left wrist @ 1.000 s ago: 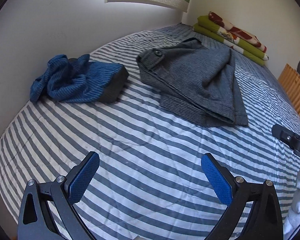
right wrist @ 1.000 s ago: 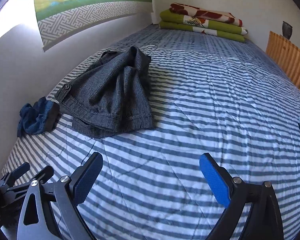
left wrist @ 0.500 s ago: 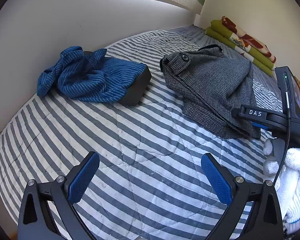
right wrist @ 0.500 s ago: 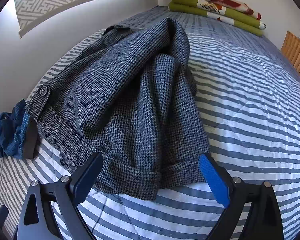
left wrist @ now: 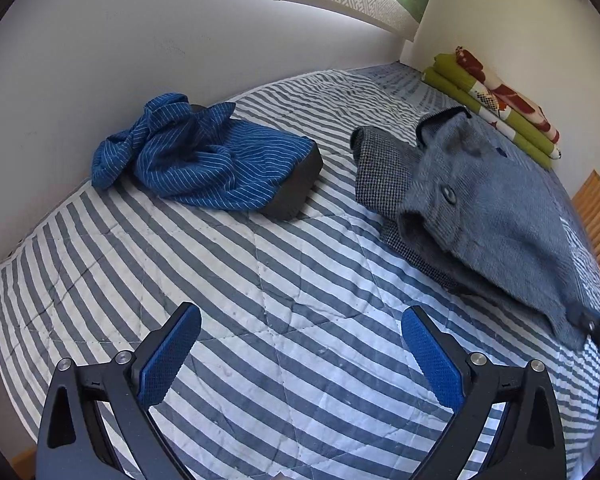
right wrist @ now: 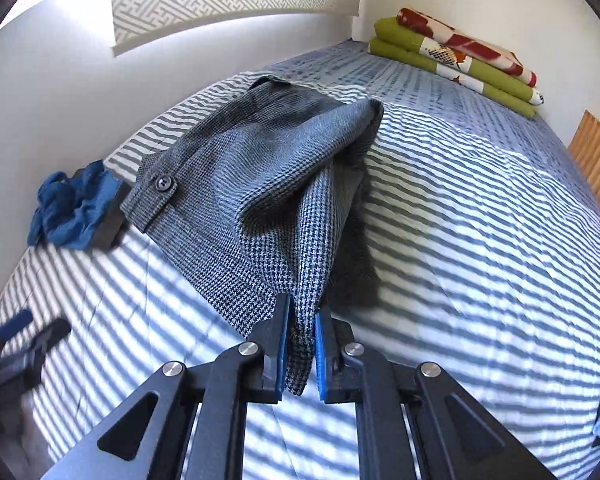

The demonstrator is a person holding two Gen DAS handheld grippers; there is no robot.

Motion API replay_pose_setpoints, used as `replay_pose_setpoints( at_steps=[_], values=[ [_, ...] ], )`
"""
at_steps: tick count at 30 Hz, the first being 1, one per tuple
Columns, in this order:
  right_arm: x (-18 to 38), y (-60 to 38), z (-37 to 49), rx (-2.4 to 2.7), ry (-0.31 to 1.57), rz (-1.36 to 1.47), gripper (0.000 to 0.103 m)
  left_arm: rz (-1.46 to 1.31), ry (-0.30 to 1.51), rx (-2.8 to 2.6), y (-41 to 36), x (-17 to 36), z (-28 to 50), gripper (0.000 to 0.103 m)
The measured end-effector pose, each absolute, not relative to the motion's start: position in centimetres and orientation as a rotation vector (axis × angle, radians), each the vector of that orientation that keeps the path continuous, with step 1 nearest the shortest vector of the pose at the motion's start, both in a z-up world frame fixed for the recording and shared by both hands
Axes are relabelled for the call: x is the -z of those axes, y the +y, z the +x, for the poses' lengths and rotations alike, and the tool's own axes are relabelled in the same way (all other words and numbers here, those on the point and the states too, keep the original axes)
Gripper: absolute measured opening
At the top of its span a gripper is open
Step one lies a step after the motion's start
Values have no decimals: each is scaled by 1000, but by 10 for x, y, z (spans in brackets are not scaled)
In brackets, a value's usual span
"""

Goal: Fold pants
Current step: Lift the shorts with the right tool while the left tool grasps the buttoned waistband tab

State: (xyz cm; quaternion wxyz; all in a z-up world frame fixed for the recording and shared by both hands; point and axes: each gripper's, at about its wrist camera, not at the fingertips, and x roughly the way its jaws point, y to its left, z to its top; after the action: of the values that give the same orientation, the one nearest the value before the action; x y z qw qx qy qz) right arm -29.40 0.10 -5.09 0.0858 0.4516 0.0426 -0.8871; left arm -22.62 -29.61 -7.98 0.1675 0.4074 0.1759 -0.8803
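Observation:
Grey houndstooth pants (right wrist: 260, 184) lie bunched on the striped bed, their buttoned waistband toward the wall. My right gripper (right wrist: 301, 332) is shut on a cuffed edge of the pants and holds that edge lifted off the bedspread. From the left wrist view the same pants (left wrist: 480, 208) rise at the right, stretched toward the right gripper's dark body (left wrist: 592, 326) at the frame edge. My left gripper (left wrist: 300, 348) stands open over bare striped bedspread, short of the pants, with nothing between its blue pads.
A blue pinstriped garment (left wrist: 204, 164) is draped over a dark block by the wall, left of the pants. Folded green and red blankets (right wrist: 456, 56) sit at the far corner. A wooden slatted rail (right wrist: 598, 164) borders the right side. The striped bedspread (left wrist: 260, 280) lies flat.
My right gripper went from open over the pants' hem to shut on it, and the fabric has risen off the bed. The left gripper has shifted a little and stays open.

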Motion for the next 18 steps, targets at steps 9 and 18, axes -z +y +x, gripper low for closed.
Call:
replay_pose_setpoints(
  at_steps=[9, 18],
  values=[
    [51, 57, -169, 2627, 139, 1470, 10, 1130, 516, 2509, -299, 73, -215, 101],
    [78, 99, -81, 2531, 217, 1732, 15, 1140, 575, 2567, -284, 69, -208, 100]
  ],
)
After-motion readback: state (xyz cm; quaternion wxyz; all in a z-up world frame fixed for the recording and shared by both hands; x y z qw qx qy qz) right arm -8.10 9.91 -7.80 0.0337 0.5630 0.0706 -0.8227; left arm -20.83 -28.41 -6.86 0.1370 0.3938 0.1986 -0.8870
